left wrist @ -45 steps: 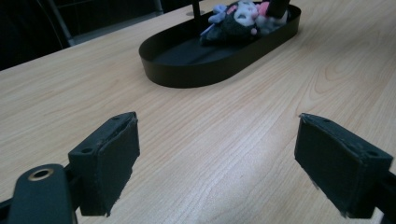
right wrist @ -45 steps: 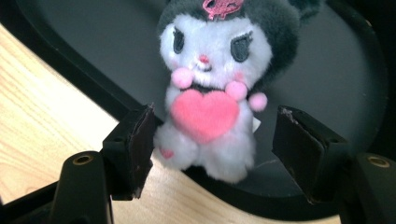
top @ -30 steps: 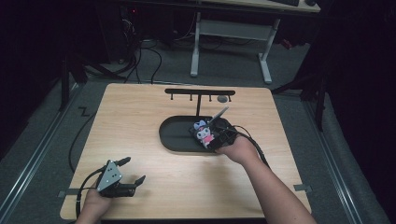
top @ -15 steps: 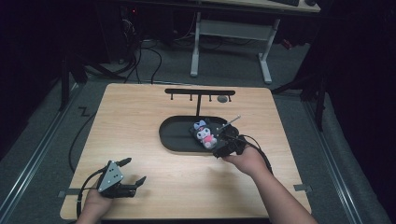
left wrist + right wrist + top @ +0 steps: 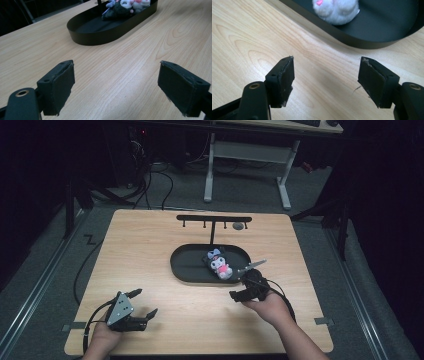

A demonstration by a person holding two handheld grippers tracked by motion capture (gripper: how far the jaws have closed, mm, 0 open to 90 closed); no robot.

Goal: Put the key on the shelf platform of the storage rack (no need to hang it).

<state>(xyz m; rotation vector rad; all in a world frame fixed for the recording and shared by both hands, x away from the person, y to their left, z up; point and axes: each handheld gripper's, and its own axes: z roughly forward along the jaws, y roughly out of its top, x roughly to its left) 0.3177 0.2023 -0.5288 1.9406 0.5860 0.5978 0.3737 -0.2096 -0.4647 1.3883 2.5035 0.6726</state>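
A matte black oval tray holds a white, pink and dark plush toy on the pale wood-grain table.

Both tongs are black. Left tongs: grey three-cornered plate on top dotted with small dark holes, black cable looping off the rear. Right tongs: black body, thin black cable curling behind the hand. Pads are thick black rectangular blocks, one small screw hole per pad carrier. Brass-ringed pivot holes on the arms. Right pads look frayed at the edges. Forearms bare, no sleeves visible
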